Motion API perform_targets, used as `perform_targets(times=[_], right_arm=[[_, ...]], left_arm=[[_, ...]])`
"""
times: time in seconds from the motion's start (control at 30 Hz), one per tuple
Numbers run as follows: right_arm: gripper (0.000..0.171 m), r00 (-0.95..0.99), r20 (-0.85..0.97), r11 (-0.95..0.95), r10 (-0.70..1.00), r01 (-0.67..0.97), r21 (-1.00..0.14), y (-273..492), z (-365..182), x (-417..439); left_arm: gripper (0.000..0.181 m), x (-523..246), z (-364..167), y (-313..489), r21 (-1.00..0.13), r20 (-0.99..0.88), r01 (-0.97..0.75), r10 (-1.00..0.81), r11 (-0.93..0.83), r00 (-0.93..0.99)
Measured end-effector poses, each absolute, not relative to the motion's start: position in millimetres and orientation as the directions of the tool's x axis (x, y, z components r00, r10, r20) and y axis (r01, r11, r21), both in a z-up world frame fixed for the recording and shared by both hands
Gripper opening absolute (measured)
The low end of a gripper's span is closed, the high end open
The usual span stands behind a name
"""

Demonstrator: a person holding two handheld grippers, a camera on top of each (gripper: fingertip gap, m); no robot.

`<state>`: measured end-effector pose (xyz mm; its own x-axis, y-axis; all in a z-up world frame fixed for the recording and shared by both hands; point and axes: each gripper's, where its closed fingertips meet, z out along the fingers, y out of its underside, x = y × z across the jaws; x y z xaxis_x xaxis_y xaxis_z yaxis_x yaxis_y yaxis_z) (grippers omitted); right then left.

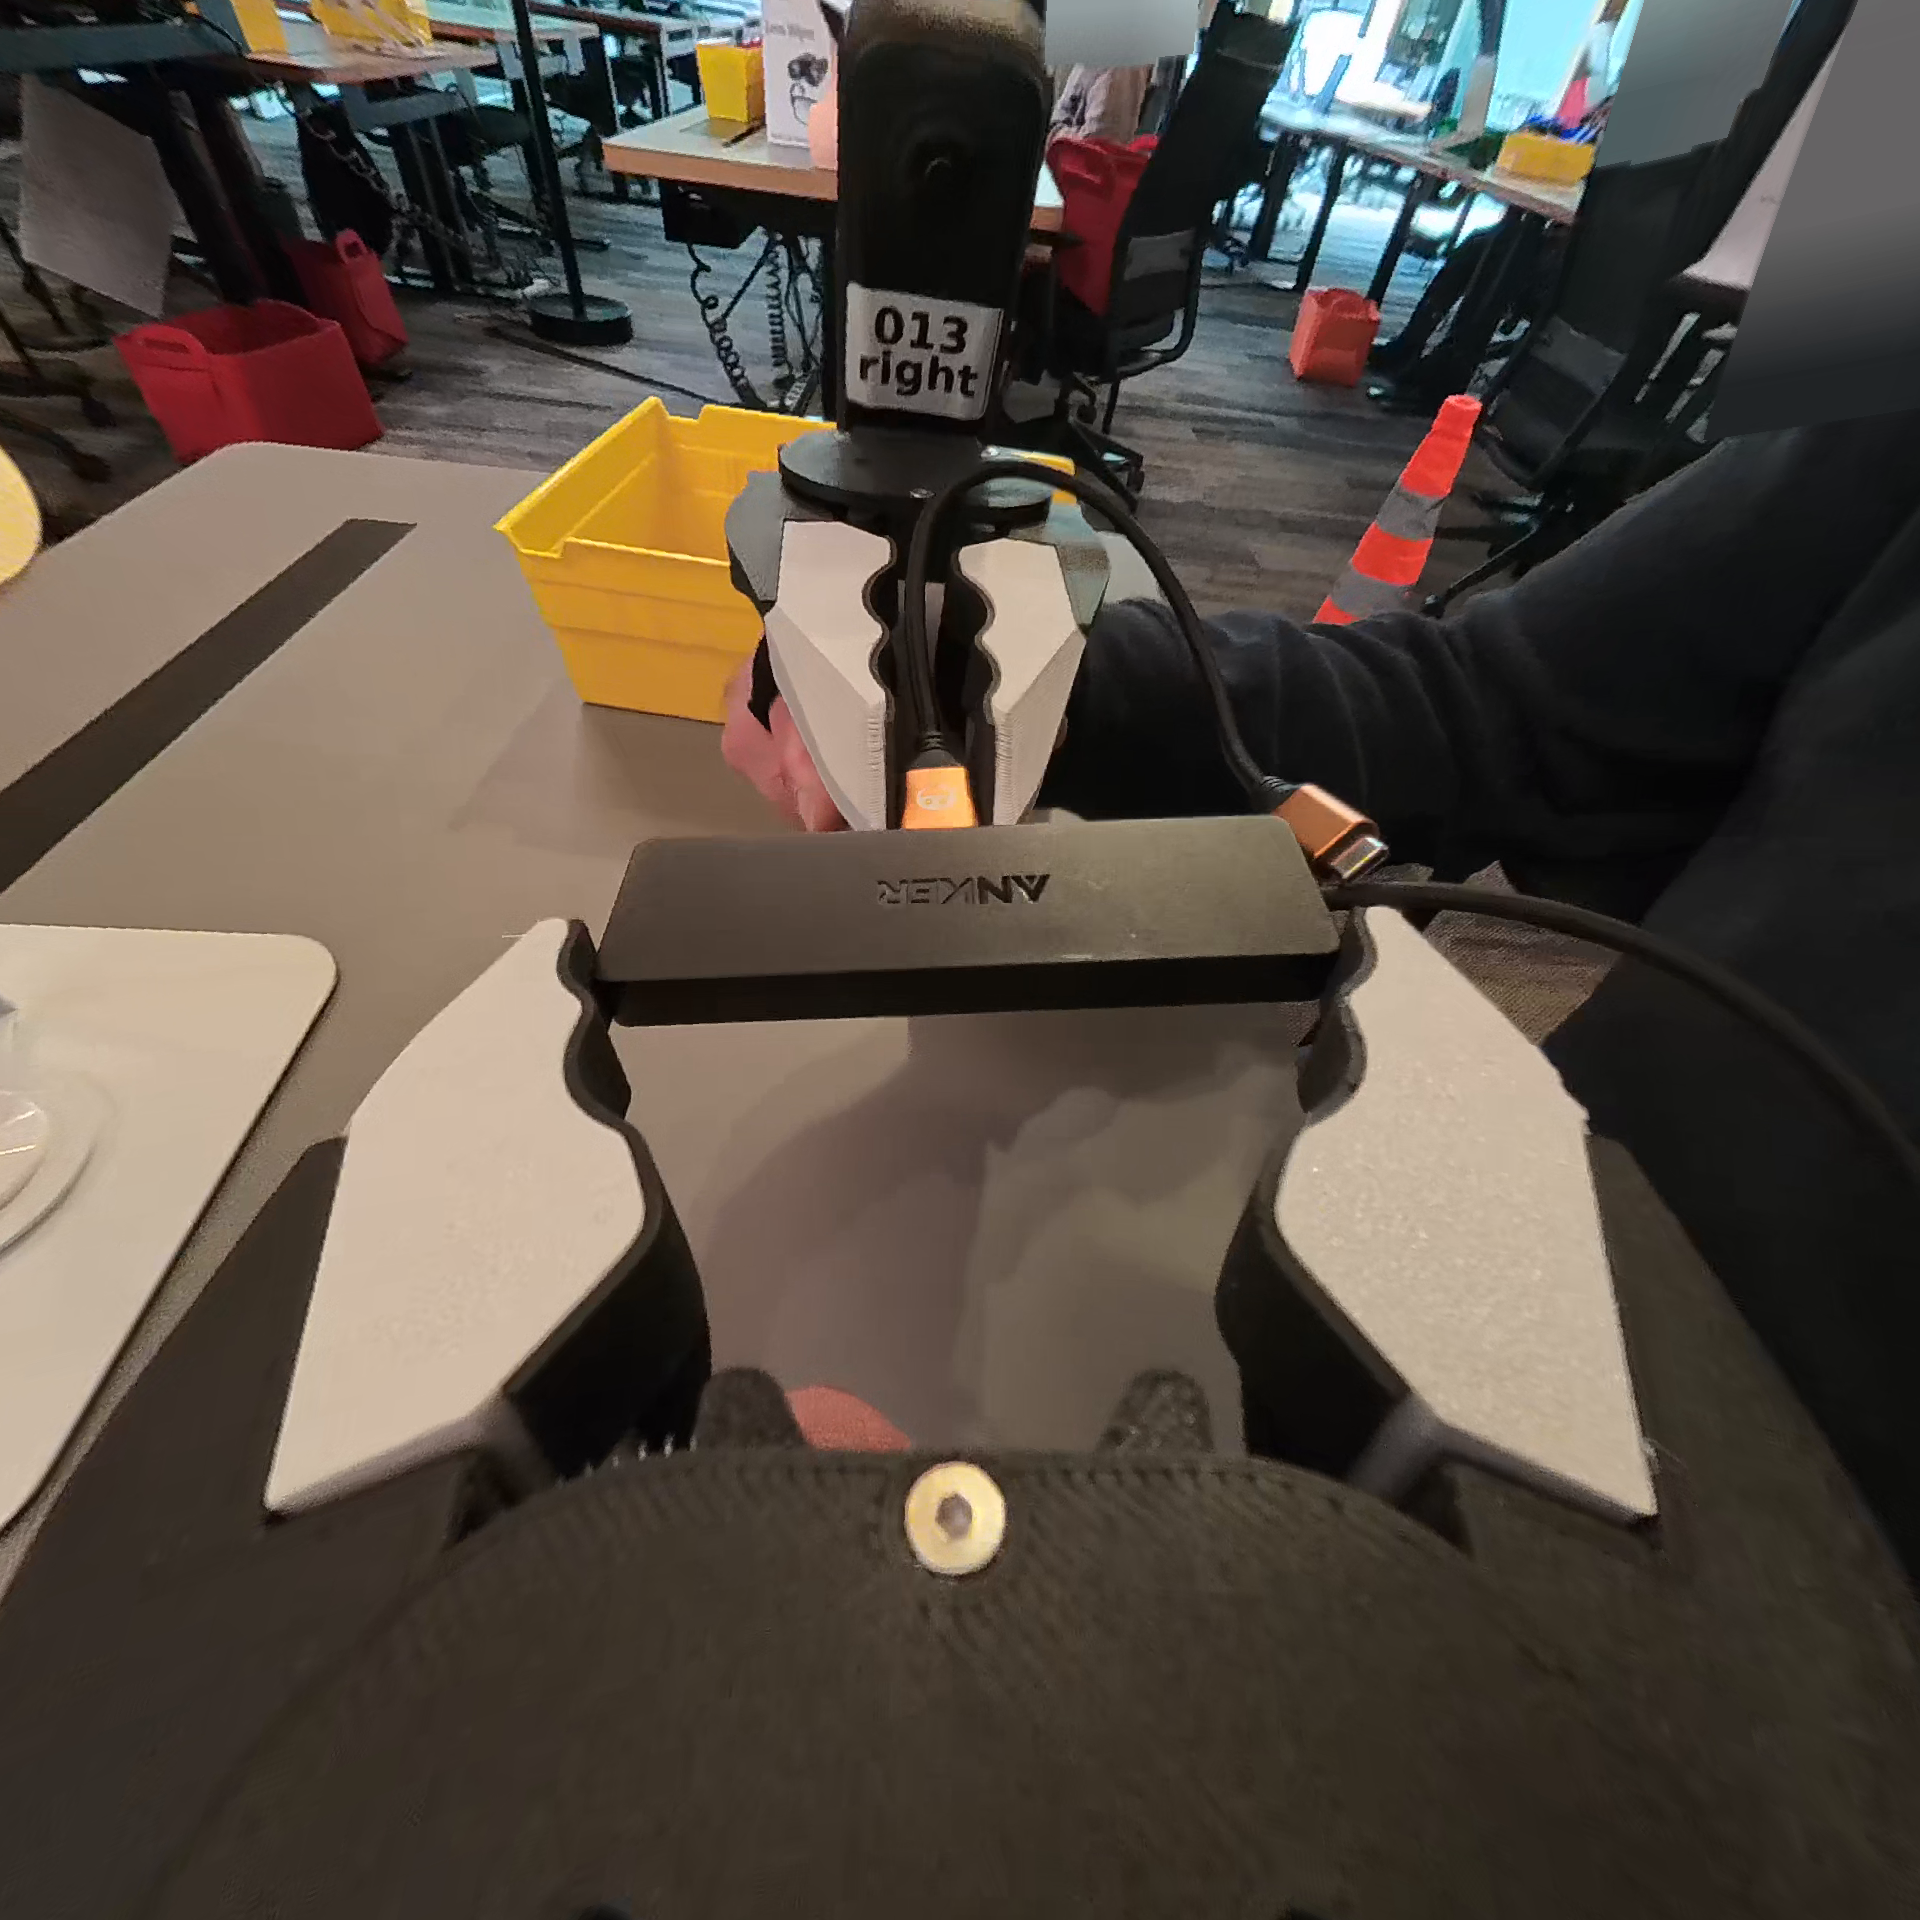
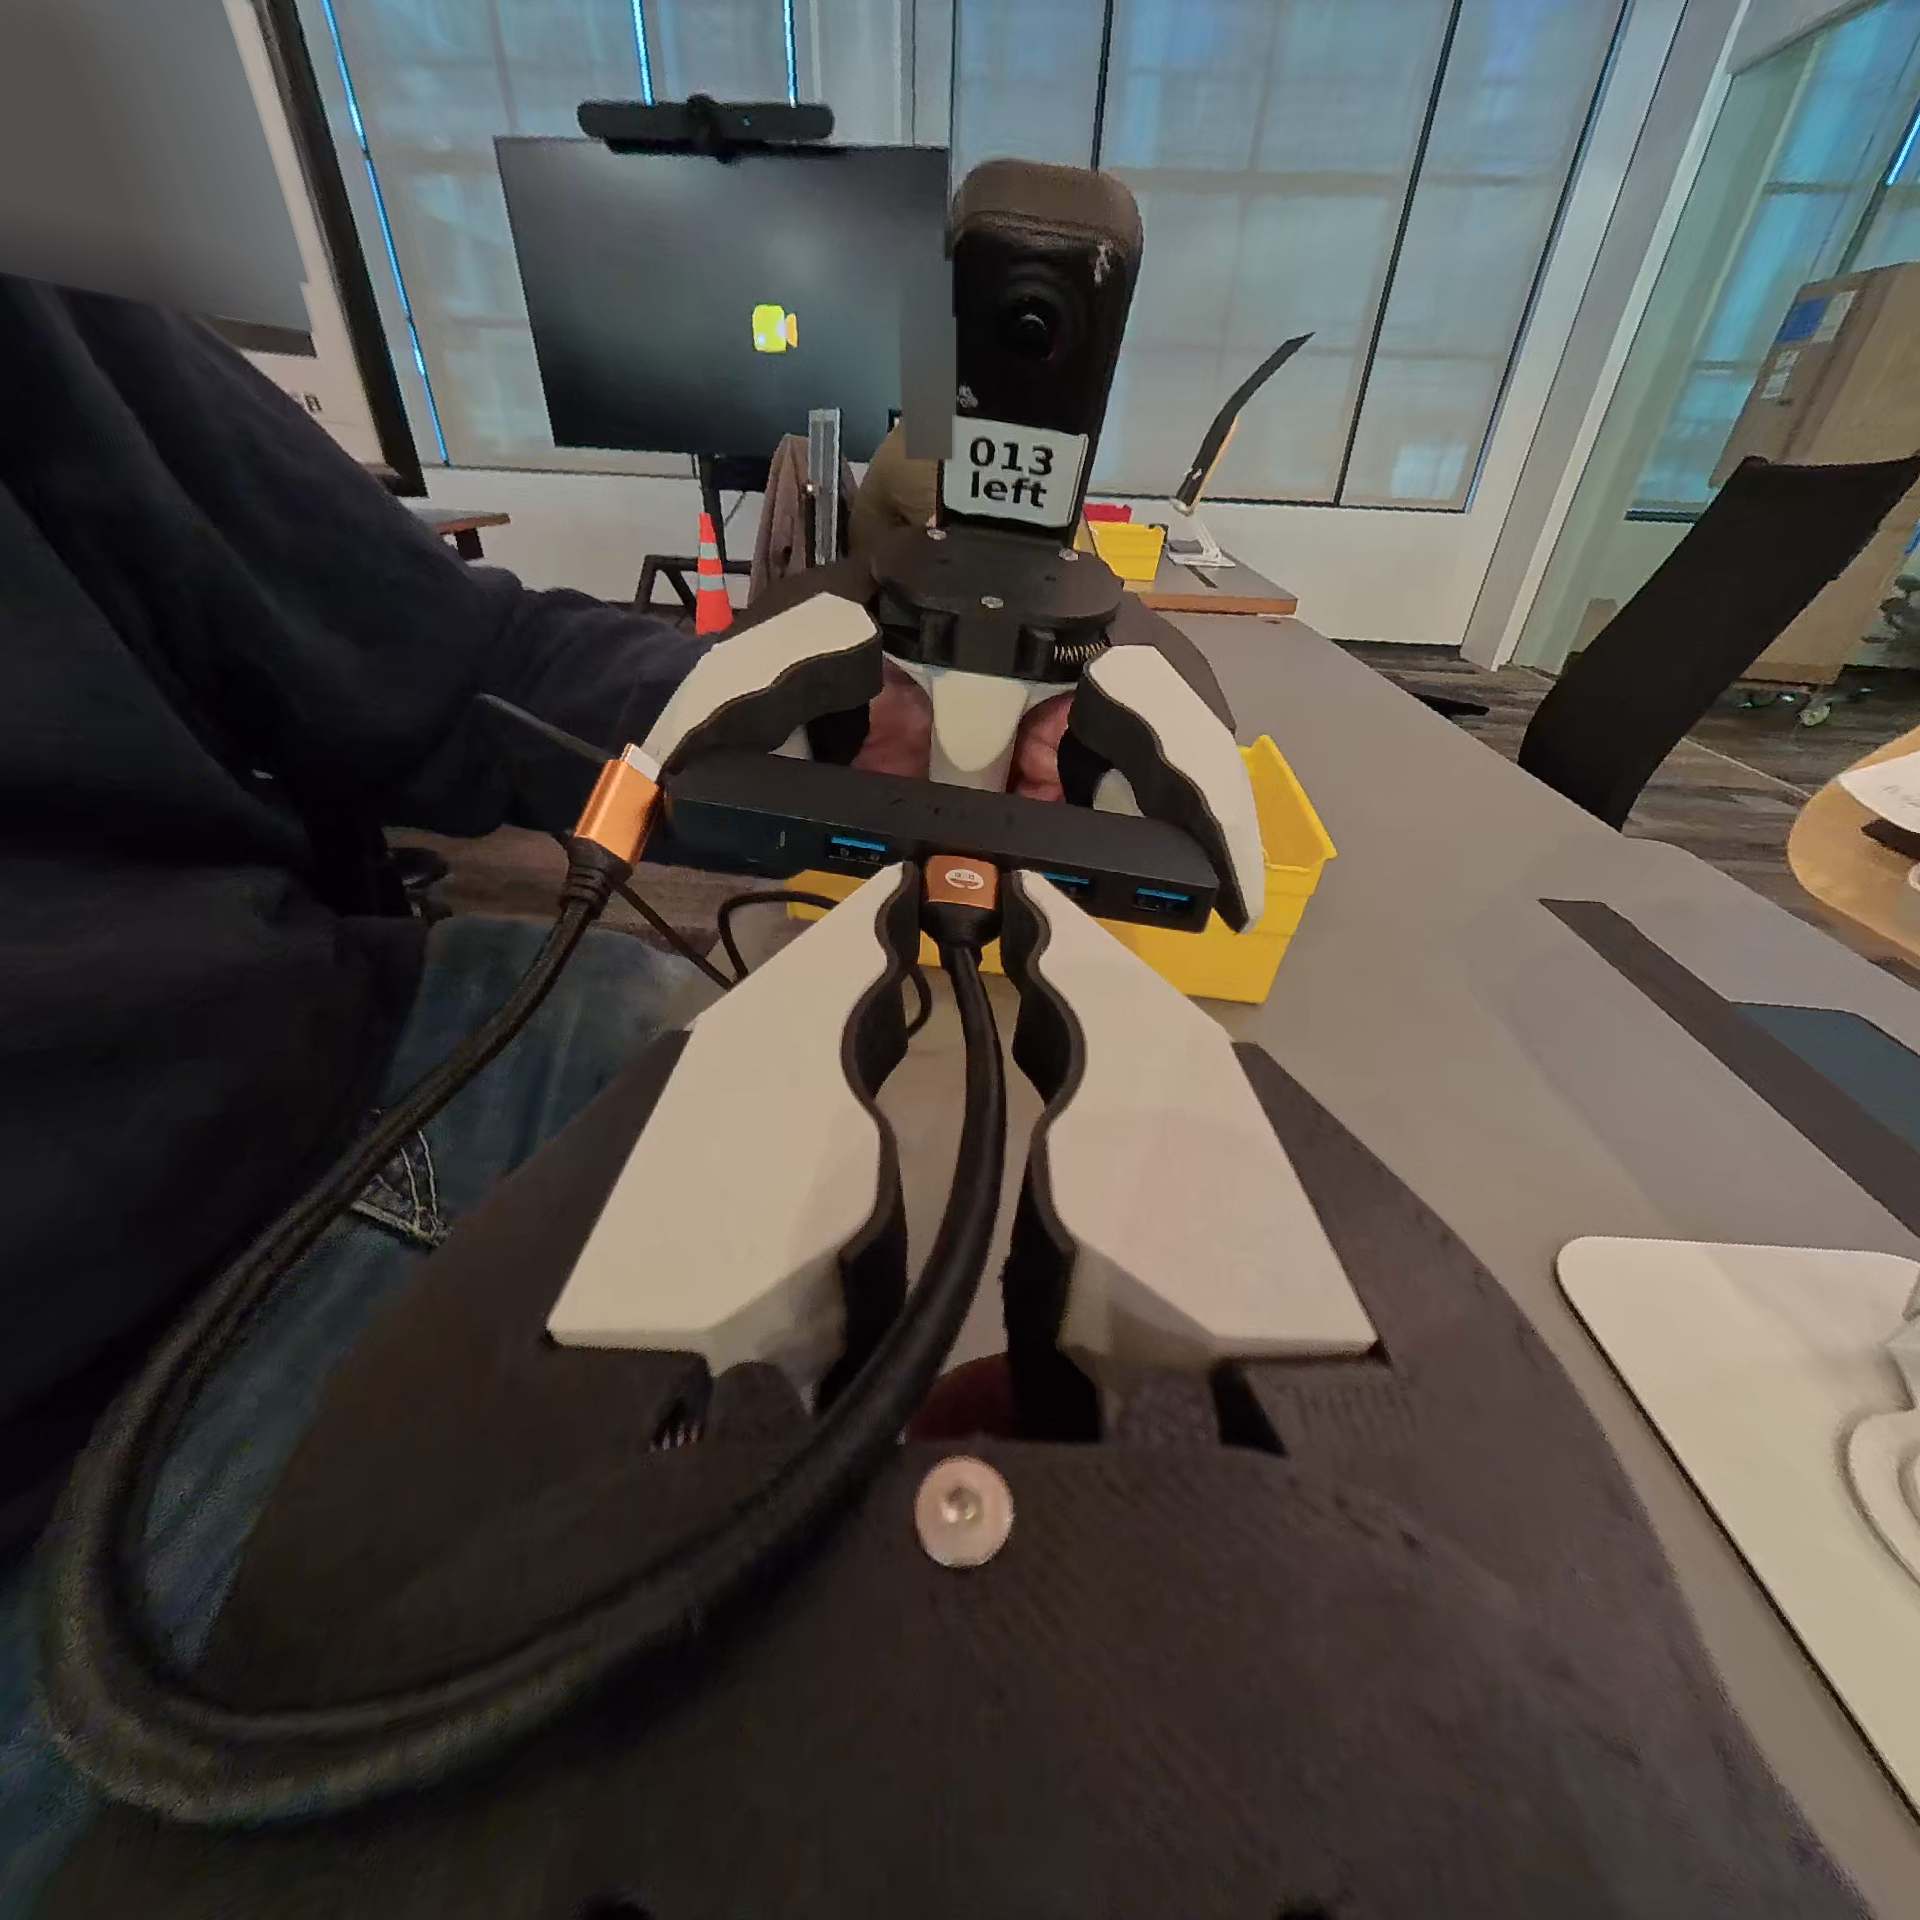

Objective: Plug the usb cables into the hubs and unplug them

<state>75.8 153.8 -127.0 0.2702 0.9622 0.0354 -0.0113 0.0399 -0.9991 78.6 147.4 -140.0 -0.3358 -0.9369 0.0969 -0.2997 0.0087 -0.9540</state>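
- Left tool [image 1: 966, 977] grips the black hub [image 1: 971, 920] by its two short ends, fingers spread wide around it, holding it level above the grey counter [image 1: 312, 748].
- Right tool [image 2: 951, 894] is nearly closed on the orange plug [image 2: 961, 883] of a black cable [image 2: 971, 1091], its fingertips right at the hub's port side.
- That plug sits at a port near the middle of the hub's row of blue ports (whether it is fully seated cannot be told); open blue ports show on both sides of it.
- From the plug, the cable runs back between the right tool's fingers and loops round toward the person's lap.
- A second copper-coloured plug [image 1: 1340, 831] hangs free just beside one short end of the hub, not in any port.
- The hub's own lead [image 1: 1662, 977] leaves that same end and trails off past the dark sleeve [image 1: 1455, 727].
- Behind the tools a yellow bin [image 1: 634, 582] stands on the counter.
- A pale mat [image 1: 135, 1091] lies on the counter to the left tool's side.
- Farther off, an orange cone [image 1: 1403, 520] stands on the floor.
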Motion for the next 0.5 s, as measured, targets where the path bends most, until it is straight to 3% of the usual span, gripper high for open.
perform_targets(times=[0.5], right_arm=[[0.013,0.307,0.001,0.004,0.952,-0.008,-1.0,154,-120,70]], left_arm=[[0.126,57,-131,158,-0.969,0.053,-0.245,-0.953,0.023,-0.299]])
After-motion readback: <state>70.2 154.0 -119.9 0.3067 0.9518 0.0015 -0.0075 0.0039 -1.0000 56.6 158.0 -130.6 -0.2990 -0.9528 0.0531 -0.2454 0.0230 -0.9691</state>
